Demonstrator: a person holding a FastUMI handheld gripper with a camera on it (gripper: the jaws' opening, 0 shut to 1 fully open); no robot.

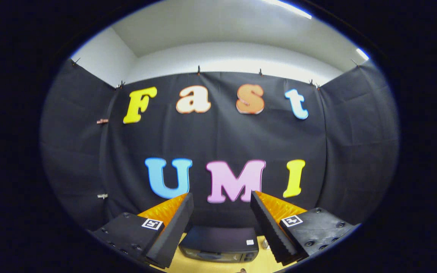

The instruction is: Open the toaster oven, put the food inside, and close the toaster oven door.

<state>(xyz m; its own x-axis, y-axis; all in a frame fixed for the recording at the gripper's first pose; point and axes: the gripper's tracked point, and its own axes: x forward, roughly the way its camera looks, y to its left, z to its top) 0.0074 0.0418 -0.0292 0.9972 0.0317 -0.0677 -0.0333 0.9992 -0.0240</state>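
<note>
Gripper view | tool (pixel 221 197) raised, level, fingers spread apart, empty | toaster oven (pixel 219 244) below, between them

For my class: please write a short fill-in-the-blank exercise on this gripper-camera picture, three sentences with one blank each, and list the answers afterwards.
1. The gripper has its two fingers spread ____, with nothing held between them.
2. The toaster oven sits below and beyond the fingers on a ____ table.
3. The inner pads of the fingers are black, and their outer sides are ____.

Missing words: apart (open); yellow; orange
</note>
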